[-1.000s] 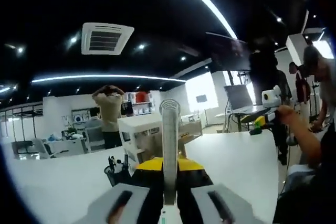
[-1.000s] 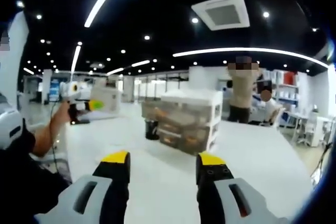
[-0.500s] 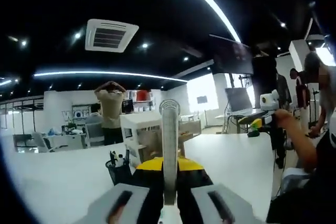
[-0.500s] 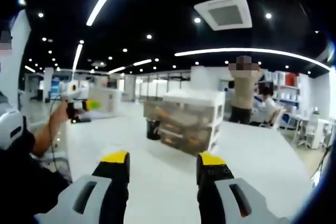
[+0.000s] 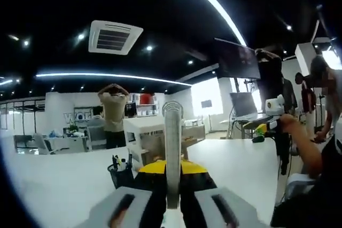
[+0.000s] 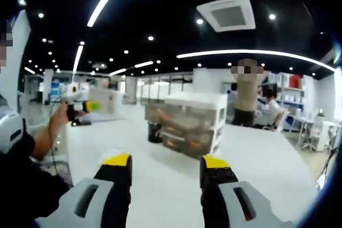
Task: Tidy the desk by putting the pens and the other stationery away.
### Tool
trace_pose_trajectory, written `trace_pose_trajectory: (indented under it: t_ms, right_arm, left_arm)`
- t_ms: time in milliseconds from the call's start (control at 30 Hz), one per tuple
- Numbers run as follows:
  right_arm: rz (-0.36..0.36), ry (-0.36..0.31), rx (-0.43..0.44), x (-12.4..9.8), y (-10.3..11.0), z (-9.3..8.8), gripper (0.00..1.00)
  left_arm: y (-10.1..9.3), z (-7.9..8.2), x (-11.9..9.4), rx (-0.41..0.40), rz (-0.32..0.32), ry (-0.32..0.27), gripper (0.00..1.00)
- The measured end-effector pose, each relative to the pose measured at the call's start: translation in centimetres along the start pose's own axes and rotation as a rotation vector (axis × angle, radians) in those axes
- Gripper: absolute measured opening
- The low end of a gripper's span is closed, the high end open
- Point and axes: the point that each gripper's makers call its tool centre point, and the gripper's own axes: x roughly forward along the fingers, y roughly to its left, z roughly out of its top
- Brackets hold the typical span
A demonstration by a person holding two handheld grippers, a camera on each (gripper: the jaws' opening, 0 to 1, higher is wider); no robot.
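The left gripper [image 5: 172,182] is pinching a long, thin, silvery stick, most likely a pen [image 5: 172,153], which stands straight up between its yellow-tipped jaws toward 12 o'clock. The right gripper [image 6: 165,177] holds nothing; its two jaws are spread wide apart over the bare white desk [image 6: 267,158]. In the left gripper view a black pen cup [image 5: 121,173] with a few pens poking out sits at about 10 o'clock from the jaws, close beside a white set of drawers [image 5: 152,134]. In the right gripper view the same drawers [image 6: 189,124] sit at 12 o'clock, with the cup [image 6: 155,132] just to their left. I think the job now is to carry the pen to that cup. To do it well, keep the pinch tight, bring the pen right above the cup's mouth, tip its end down into the hole, and only then let go. Go slowly, so the cup does not get bumped over.
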Motion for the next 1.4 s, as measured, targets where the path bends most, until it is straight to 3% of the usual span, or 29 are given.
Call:
trace_pose_trajectory:
  t_ms: [1400]
  right_arm:
    - [-0.006, -0.002, 0.002, -0.14, -0.19, 0.09, 0.47]
  left_arm:
    - [-0.22, 0.00, 0.19, 0.002, -0.003, -0.004, 0.07]
